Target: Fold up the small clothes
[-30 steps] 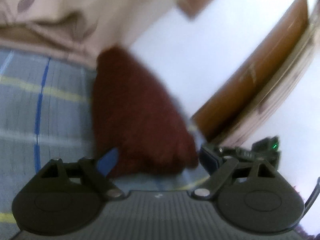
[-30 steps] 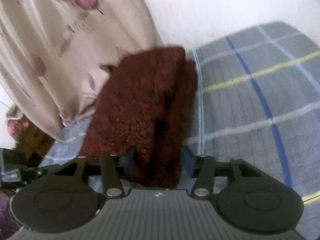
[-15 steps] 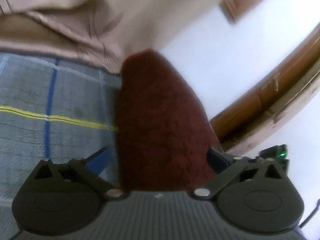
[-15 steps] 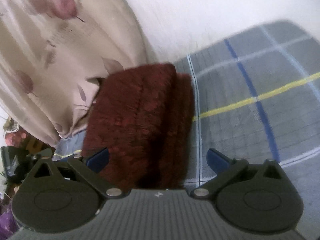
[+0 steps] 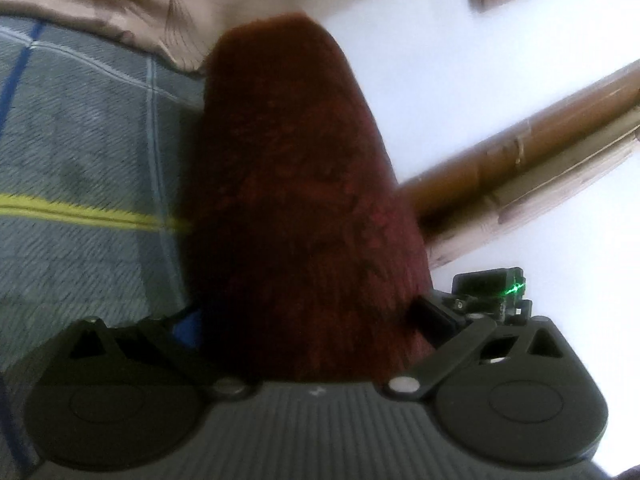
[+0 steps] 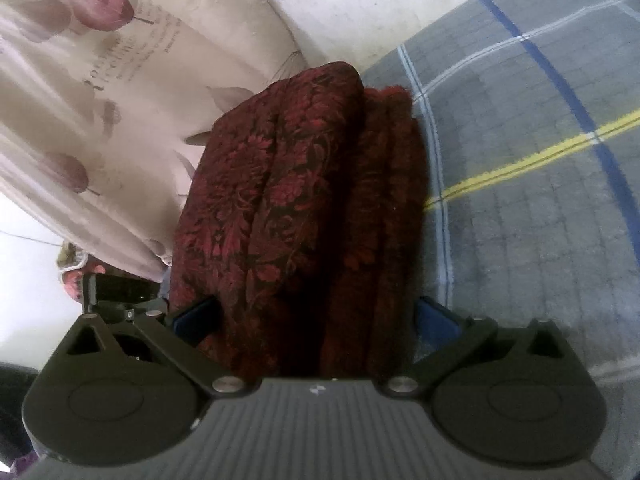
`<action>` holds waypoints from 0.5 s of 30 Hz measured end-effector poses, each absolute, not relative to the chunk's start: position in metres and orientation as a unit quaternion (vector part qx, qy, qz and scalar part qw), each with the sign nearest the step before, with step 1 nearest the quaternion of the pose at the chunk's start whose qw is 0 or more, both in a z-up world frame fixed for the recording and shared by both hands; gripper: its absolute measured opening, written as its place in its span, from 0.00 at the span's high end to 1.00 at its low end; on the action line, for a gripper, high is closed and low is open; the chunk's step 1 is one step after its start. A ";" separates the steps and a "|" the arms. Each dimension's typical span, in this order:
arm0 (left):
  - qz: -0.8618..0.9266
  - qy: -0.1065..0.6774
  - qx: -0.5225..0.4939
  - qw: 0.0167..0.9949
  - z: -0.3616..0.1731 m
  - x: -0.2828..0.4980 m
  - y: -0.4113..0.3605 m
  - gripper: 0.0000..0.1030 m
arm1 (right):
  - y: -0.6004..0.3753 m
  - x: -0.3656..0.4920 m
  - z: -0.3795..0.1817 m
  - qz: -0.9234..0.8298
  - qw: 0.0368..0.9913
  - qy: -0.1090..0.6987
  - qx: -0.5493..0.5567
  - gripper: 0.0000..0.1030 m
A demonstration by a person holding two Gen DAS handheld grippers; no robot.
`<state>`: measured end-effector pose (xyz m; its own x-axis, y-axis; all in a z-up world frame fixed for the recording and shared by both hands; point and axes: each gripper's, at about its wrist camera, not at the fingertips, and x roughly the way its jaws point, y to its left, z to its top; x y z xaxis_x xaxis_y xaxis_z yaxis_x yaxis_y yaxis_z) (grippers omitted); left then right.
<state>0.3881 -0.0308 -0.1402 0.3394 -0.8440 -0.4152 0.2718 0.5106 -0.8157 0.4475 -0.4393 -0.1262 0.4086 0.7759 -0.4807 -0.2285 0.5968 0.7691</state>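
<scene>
A grey bedsheet [image 6: 540, 208] with blue, white and yellow check lines covers the surface, and a white wall [image 6: 360, 4] rises behind it. A pale cream cloth [image 6: 100, 92] printed with purplish flowers hangs in folds over the far edge of the sheet. In the left wrist view a brown wooden rail [image 5: 520, 152] crosses the white background on a slant.

The dark red garment [image 6: 288, 208], woven with a floral pattern, lies folded in a long thick stack on the sheet, its far end just beside the cream cloth. Several layers show along its right edge in the right wrist view.

The right gripper [image 6: 316, 320] is spread wide, its blue-padded fingers [image 6: 434, 322] standing on either side of the near end of the garment [image 5: 296, 200]. Whether the pads touch the fabric cannot be told, but nothing is squeezed.

The left gripper [image 5: 308, 320] is likewise released, jaws wide, with the same end of the stack between them. Its picture is blurred. A black device with a green light [image 5: 516, 288] sits beyond its right finger.
</scene>
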 end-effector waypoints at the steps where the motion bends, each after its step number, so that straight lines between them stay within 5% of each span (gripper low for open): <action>1: -0.372 0.439 -0.321 0.752 -0.139 0.388 -0.034 0.00 | -0.438 0.449 -0.127 0.325 0.778 0.436 0.315 0.00; 7: -0.359 0.439 -0.291 0.771 -0.132 0.379 -0.039 0.07 | -0.423 0.446 -0.129 0.344 0.779 0.421 0.312 0.03; 11: -0.334 0.419 -0.269 0.800 -0.119 0.360 -0.044 0.23 | -0.424 0.435 -0.129 0.338 0.783 0.407 0.326 0.24; 15: -0.323 0.416 -0.260 0.809 -0.103 0.346 -0.047 0.31 | -0.424 0.425 -0.121 0.331 0.791 0.393 0.333 0.34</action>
<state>0.3462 -0.0472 -0.1026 0.4459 -0.7388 -0.5053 0.3055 0.6563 -0.6899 0.4254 -0.4243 -0.1208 0.4729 0.7847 -0.4008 -0.2618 0.5595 0.7864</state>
